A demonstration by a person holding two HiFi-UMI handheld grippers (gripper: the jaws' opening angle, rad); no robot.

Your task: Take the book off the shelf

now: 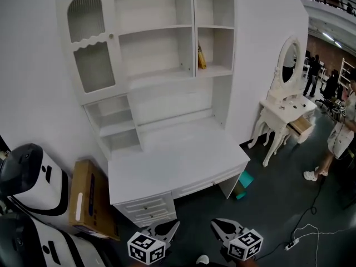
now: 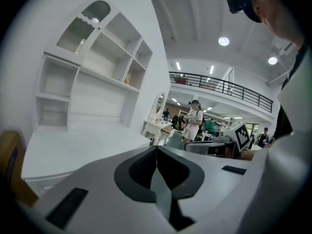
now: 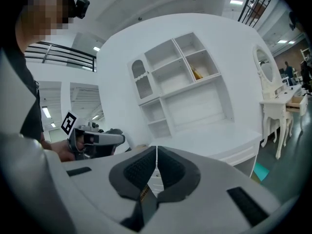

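i've got both grippers low at the bottom edge of my head view, side by side and well apart from the shelf point(image 1: 167, 29). the left gripper point(image 1: 172, 226) has its jaws pressed together, pads meeting along one seam with nothing between them. the right gripper point(image 1: 218, 225) is the same, pads closed on each other and empty. each points toward the white desk point(image 1: 178, 160), whose top lies bare in front of them. the book point(image 1: 201, 57), yellowish, is on the shelf, in the right-hand column's middle compartment. it stands at that compartment's left side, tilted against the divider. nothing touches it and both grippers are far below it. a brown box point(image 1: 89, 199) leans by the desk's left end, near the left gripper's side. off to the right, well apart from the desk, stands a small white dresser point(image 1: 281, 113) with an oval mirror, and a person point(image 1: 339, 132) stands beyond it.
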